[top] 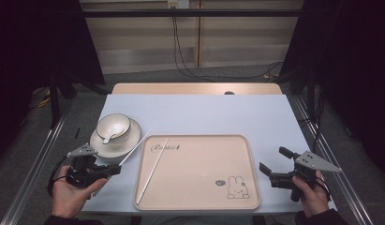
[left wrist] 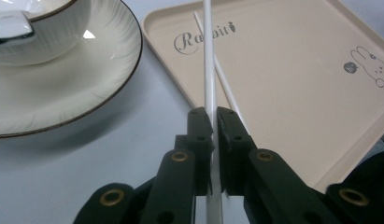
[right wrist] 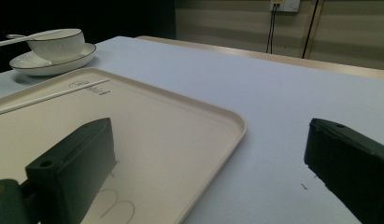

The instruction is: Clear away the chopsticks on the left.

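Chopsticks, two: high view shows one (top: 151, 171) lying in the tray (top: 248, 164), the other (top: 134, 149) pinched by the left gripper (top: 116, 168) beside the plate (top: 130, 143); one bowl (top: 114, 126), one spoon (top: 108, 138).

Left gripper view: jaws clamped on the held stick.

Right gripper view: jaws spread wide over the tray edge.

- My left tool (top: 116, 167) grips one white chopstick (top: 135, 148), which slants up and away over the table (top: 199, 110) between the saucer (top: 116, 140) and tray (top: 197, 173).
- A second chopstick (top: 152, 171) lies in the tray's left part.
- A bowl (top: 113, 127) with a spoon (top: 108, 139) sits on the saucer.
- My right tool (top: 273, 164) gapes empty, right of the tray.
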{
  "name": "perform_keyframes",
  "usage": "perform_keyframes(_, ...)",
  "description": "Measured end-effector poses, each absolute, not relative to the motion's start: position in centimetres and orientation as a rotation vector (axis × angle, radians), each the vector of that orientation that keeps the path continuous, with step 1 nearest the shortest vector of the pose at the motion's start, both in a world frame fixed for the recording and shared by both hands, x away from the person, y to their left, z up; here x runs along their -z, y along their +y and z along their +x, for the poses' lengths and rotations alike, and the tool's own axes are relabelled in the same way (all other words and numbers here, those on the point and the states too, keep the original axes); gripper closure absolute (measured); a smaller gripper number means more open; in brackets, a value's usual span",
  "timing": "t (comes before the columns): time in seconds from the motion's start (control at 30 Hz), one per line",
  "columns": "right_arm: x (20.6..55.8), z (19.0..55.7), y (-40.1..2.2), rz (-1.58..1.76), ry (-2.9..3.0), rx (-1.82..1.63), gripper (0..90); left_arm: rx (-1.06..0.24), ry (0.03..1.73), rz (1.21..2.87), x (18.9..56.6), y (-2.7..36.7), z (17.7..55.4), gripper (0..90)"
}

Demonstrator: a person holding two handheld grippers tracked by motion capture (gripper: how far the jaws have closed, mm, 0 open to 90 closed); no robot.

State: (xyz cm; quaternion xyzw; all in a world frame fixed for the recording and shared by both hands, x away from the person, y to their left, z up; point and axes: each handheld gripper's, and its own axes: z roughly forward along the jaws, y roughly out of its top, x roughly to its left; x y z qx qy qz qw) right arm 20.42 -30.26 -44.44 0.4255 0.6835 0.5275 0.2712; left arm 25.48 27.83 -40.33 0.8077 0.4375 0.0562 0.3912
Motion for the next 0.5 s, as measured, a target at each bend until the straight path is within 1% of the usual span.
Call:
perform_keyframes(0.1, 44.4, 20.4, -30.3, 1.146, 1.841, -1.421, 1.6, -0.156, 1.129, 2.071, 40.3, 27.1, 24.8, 84.8)
perform_keyframes(0.27, 44.4, 20.4, -30.3, 1.146, 1.845, -1.421, 1.6, -0.172, 1.199, 2.018, 40.1, 26.0, 23.7, 84.8)
perform_keyframes(0.4, 44.4, 20.5, -30.2, 1.147, 1.845, -1.421, 1.6, -0.165, 1.226, 1.989, 40.3, 25.3, 23.6, 84.7)
perform_keyframes(0.5, 44.5, 20.5, -30.2, 1.143, 1.845, -1.422, 1.6, -0.191, 1.297, 1.963, 41.1, 24.5, 23.9, 84.7)
